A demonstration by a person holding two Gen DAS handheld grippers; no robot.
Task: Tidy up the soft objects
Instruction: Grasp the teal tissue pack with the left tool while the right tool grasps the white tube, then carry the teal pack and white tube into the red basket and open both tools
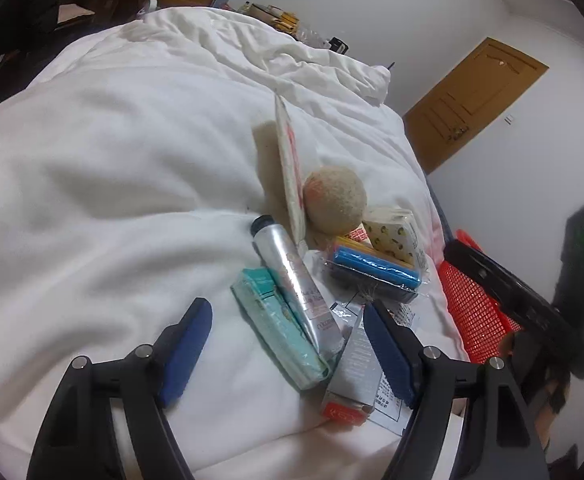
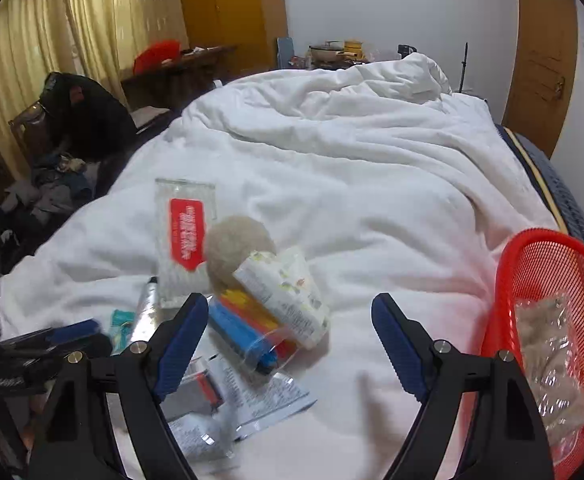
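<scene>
A pile of small items lies on the white duvet (image 1: 111, 200). In it are a beige felt ball (image 1: 335, 199) (image 2: 235, 246), a clear packet with a red label (image 1: 289, 168) (image 2: 183, 236), a patterned tissue pack (image 1: 394, 234) (image 2: 287, 292) and a blue and yellow bundle in clear wrap (image 1: 372, 270) (image 2: 247, 328). My left gripper (image 1: 287, 332) is open just above a teal box (image 1: 275, 332) and a silver tube (image 1: 292, 280); its pads touch neither. My right gripper (image 2: 292, 332) is open over bare duvet, its left finger beside the bundle.
A red mesh basket (image 2: 532, 236) (image 1: 468, 312) stands at the bed's right edge and holds a clear bag of beige stuff (image 2: 552, 356). A grey box with an orange end (image 1: 352, 376) and printed sachets (image 2: 259, 400) lie near the fingers. A cluttered chair (image 2: 87, 120) stands left of the bed.
</scene>
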